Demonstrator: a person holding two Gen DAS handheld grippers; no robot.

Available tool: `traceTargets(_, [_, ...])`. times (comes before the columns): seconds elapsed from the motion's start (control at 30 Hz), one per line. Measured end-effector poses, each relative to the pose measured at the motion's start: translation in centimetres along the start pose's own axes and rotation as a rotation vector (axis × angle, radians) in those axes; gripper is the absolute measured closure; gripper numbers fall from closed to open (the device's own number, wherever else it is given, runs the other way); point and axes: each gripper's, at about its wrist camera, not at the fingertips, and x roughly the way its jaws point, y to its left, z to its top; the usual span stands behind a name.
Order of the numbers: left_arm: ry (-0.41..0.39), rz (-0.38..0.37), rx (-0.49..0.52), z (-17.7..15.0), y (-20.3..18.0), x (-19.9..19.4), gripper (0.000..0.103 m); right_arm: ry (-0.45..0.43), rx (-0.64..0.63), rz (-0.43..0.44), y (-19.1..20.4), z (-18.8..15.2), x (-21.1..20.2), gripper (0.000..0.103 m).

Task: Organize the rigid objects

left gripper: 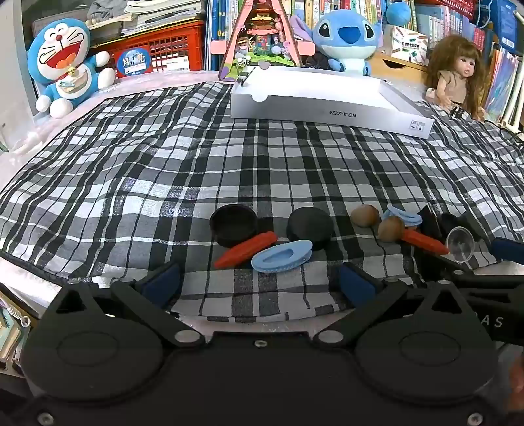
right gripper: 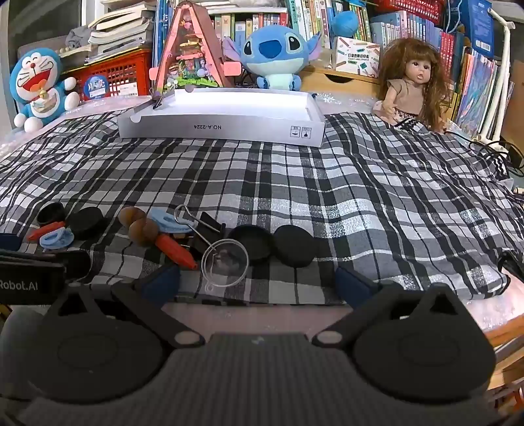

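Two grippers, left gripper [left gripper: 258,281] and right gripper [right gripper: 258,281], both gape wide, holding nothing. Low centre of the left view: blue clip [left gripper: 281,256], orange crayon [left gripper: 245,248], black lids [left gripper: 233,226]. Only the right view shows the clear suction cup [right gripper: 225,263] whole, plus the binder clip [right gripper: 204,226]. Bare plaid cloth [right gripper: 360,183] stretches up to the white box [right gripper: 222,129] at upper centre.

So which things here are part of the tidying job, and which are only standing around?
For the job:
black caps
orange pegs
blue clips
brown nuts
binder clip
clear suction cup
white box

Just lying about:
Doraemon toy
Stitch toy
doll
red crate
books
checked cloth
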Motion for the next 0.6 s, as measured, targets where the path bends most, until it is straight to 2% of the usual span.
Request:
traceTargets(0.03, [0.001, 0.002, 0.001, 0.0, -0.01, 0.01, 0.0, -0.004, -0.001, -0.001, 0.01, -0.06, -0.07, 0.0])
traceTargets(0.07, [-0.001, 0.002, 0.003, -0.01, -0.01, 0.0, 0.0, 0.035, -0.008, -0.005, 0.05, 0.07, 0.09, 0.0])
traceTargets(0.6, [0.001, 0.001, 0.001, -0.01, -0.01, 0.0, 0.0, 0.02, -0.004, -0.002, 0.06, 0.05, 0.04, 0.0])
